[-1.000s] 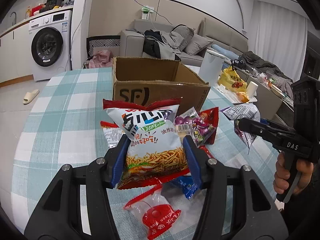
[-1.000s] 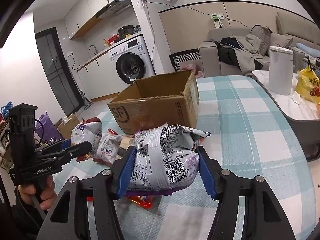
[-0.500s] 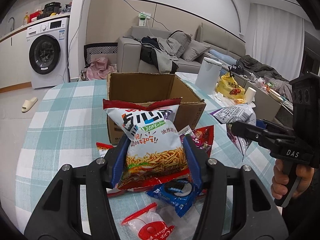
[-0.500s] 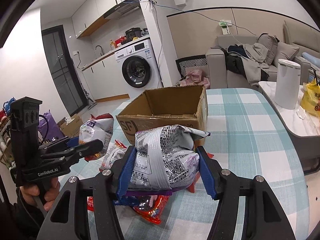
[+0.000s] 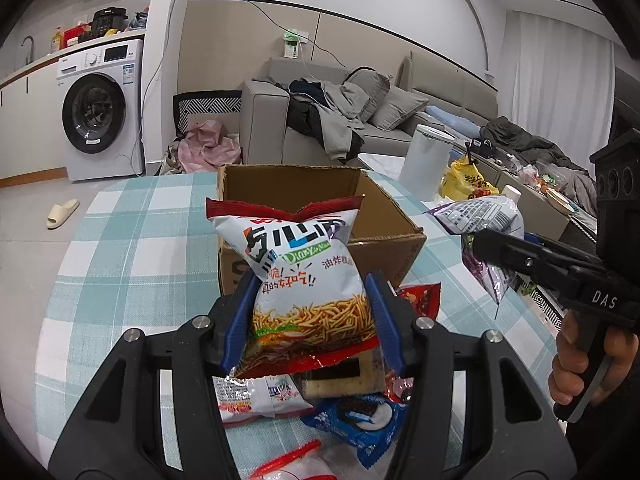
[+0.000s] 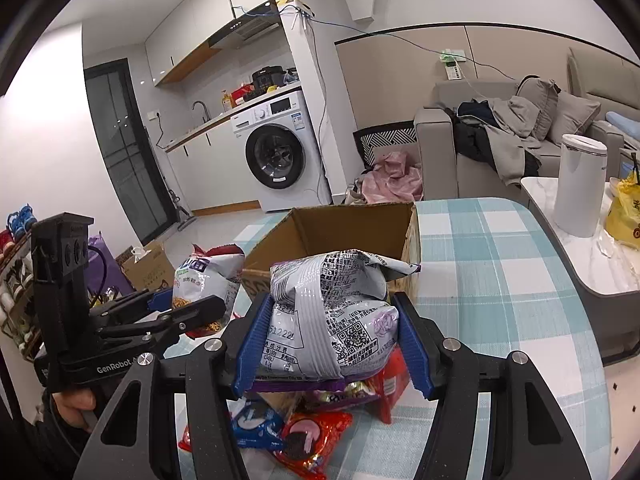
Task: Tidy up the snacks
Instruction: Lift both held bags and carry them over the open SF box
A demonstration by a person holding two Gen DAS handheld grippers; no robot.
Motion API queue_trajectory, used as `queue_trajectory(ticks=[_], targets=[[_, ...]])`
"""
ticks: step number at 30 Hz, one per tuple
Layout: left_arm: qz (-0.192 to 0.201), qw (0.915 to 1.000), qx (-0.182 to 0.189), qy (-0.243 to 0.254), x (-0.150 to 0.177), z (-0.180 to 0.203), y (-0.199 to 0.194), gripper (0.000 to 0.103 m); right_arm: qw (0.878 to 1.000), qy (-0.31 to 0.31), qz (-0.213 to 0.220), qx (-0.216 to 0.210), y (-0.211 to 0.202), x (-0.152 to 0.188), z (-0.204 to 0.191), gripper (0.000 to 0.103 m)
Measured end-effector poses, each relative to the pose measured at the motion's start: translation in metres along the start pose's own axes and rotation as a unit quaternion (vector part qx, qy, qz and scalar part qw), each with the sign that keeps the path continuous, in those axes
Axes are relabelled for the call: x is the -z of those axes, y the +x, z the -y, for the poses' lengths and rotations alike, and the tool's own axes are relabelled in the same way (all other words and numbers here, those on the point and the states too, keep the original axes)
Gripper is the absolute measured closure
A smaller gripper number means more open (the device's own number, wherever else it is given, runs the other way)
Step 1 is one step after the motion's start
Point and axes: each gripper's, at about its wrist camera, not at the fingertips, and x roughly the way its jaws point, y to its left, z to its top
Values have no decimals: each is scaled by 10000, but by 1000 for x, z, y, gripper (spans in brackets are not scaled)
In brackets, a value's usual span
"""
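My left gripper (image 5: 310, 322) is shut on a white and red noodle-snack bag (image 5: 298, 268), held upright above the table in front of an open cardboard box (image 5: 320, 216). My right gripper (image 6: 332, 344) is shut on a silver and purple snack bag (image 6: 332, 320), held above the pile and near the box (image 6: 340, 236). Each gripper shows in the other's view, the right one (image 5: 496, 250) with its bag (image 5: 486, 220), the left one (image 6: 188, 308) with its bag (image 6: 206, 280). Loose snacks lie below: a blue cookie pack (image 5: 360, 420) and red packets (image 6: 316, 436).
The table has a teal and white checked cloth (image 5: 120, 248). A white kettle (image 6: 580, 184) and a yellow bag (image 6: 624, 212) stand on a side table at right. A sofa and washing machine are behind.
Both grippers have risen with their bags and moved toward the box. The box opening now shows more from above, and the snack pile sits lower in both views.
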Motion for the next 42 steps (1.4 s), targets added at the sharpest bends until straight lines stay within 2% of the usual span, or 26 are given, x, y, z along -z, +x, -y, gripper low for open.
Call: queue_trajectory(ticks=[24,42], targets=[[42,9998,-215,38,-42,-13,35,51,9999,112,-38,-49,36,-35,-3,42],[-169,9992,-343,67,-60,-20,81,51,9994,231,-246,-5,74,-52,1,42]])
